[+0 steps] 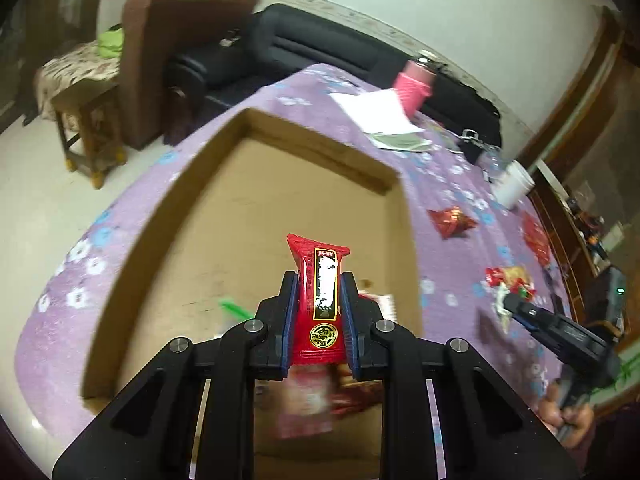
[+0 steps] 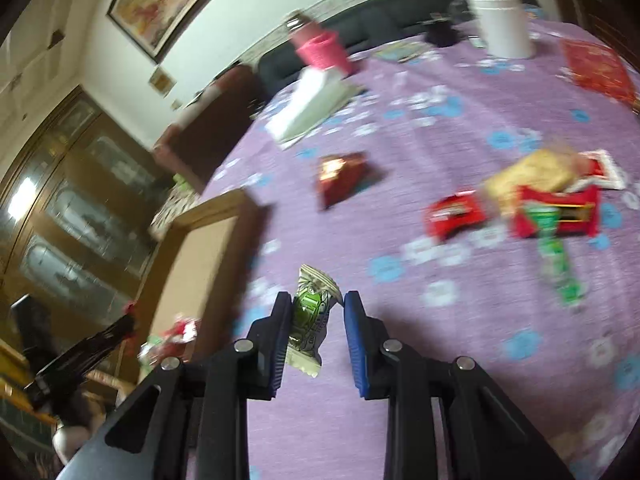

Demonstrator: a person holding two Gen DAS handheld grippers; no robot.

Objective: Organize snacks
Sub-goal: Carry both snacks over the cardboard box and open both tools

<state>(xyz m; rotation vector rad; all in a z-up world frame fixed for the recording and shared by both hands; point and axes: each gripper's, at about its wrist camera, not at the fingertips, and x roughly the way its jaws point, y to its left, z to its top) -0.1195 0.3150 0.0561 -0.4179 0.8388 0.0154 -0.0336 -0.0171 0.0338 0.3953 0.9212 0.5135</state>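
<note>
Both hand-held grippers (image 1: 319, 280) (image 2: 313, 300) clamped, angled downward.

Motion blur is smearing the snack packets (image 2: 532, 204) lying at three o'clock on the purple tablecloth (image 2: 420, 128), leaving their print unreadable. The red packet (image 1: 320, 300) and left gripper (image 1: 319, 280) are hiding part of the cardboard box (image 1: 160, 240) floor; the wrappers (image 1: 316, 396) lying beneath at six o'clock are blurring into shapeless red.

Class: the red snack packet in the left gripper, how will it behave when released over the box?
The red snack packet stands unsupported above the left gripper, so probably fairly stiff. Its glossy wrapper may slide. It looks light and should drop flat into the cardboard box.
</note>
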